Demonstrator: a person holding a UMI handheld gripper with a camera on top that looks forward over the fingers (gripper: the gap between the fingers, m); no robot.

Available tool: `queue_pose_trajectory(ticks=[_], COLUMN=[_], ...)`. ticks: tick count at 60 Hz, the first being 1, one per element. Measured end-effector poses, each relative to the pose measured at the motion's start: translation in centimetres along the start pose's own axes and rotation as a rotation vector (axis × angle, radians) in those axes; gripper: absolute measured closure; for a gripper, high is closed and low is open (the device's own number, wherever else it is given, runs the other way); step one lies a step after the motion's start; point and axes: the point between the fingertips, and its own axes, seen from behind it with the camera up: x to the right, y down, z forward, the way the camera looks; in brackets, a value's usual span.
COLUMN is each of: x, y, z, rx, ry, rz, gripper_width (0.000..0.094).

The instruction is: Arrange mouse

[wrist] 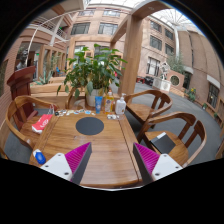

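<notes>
A: Your tool is riding low over the surface, fingers spread wide, nothing between the pink pads. Bare wood right ahead of you.

B: Where's the mouse, then?

A: Honestly, you can't pick one out for certain from here. Nearest to you there's a small blue thing just beside the left finger, and a dark object near the right finger at the surface's edge; that dark one could be the mouse, but it's too small to tell.

B: And further on?

A: Middle of the surface, a round dark mat, looks like where the mouse belongs. Left of it something red and white. Beyond the mat, a bottle and a blue cup, then a big potted plant, chairs round about, and buildings behind.

B: So how do you play it?

A: I'd swing you toward that dark object first, keep the fingers wide, come in level and straddle it square before you close. Then carry it low to the mat, well short of the bottle and cup.
</notes>
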Motion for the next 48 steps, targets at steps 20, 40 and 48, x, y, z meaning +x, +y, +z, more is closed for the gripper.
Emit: queue_pose_trajectory(ticks=[20,40,48], x=[-8.2,-28.5,-34.1], y=[12.9,19.0,18.5], z=[3.0,4.0,6.1], rx=[-0.139,-0.163,-0.146], ry=[-0.153,-0.469,-0.523], rz=[-0.019,-0.091,-0.117], gripper_width=[0.0084,0.0077,0.0080])
